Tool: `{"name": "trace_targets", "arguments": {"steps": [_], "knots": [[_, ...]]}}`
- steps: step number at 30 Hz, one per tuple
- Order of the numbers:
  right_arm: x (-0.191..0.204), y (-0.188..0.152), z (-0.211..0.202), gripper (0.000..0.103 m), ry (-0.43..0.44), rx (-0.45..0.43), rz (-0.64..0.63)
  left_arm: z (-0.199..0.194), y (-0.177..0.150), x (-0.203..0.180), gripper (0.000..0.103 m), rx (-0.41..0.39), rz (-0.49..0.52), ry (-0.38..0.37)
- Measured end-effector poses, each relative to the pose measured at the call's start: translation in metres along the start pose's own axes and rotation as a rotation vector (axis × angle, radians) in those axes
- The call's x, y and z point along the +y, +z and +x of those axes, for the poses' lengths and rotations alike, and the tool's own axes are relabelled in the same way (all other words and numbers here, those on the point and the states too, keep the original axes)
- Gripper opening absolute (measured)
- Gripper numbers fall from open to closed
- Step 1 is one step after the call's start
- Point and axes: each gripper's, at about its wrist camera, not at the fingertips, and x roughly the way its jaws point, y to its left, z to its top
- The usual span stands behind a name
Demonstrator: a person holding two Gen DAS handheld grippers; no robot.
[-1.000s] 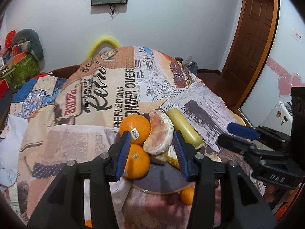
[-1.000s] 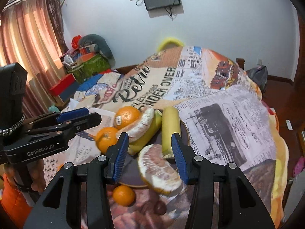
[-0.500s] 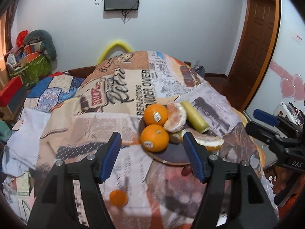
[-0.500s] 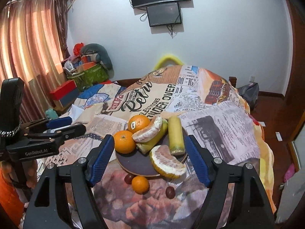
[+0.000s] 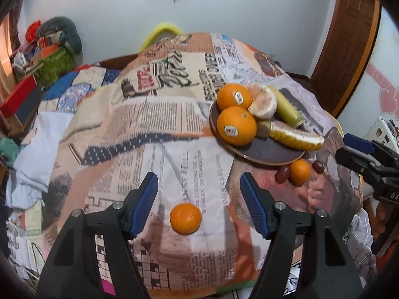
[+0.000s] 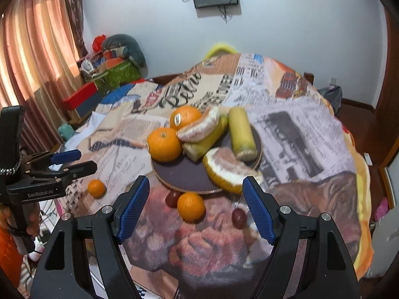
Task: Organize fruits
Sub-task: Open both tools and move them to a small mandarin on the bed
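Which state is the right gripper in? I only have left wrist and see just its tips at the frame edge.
Observer: The right gripper is open and empty. The small orange beside the plate lies straight ahead of it.
Operator: Left one touching anything?
Observer: No. From the right wrist, the left gripper hangs open above the lone orange, with a gap between them.
Operator: What's hidden on the plate's far side?
Observer: A second yellow-green piece lies slanted under the peeled segment, mostly covered in your view.
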Motion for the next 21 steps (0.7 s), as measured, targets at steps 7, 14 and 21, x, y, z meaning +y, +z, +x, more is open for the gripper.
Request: {"name": "trace_targets", "arguments": {"steps": [7, 14, 21], "knots": [[0.003, -0.016, 0.024, 0.074, 0.021, 0.079, -0.012, 0.017, -0.014, 0.008, 0.068, 0.044, -0.02, -0.004], [0.0, -0.022, 0.044, 0.052, 0.046, 0.135, -0.001, 0.029, -0.024, 0.015, 0.06, 0.081, -0.036, -0.021], [0.0, -0.025, 0.053, 0.036, 0.056, 0.157, -0.001, 0.039, -0.031, 0.017, 0.047, 0.108, -0.048, -0.044]]}}
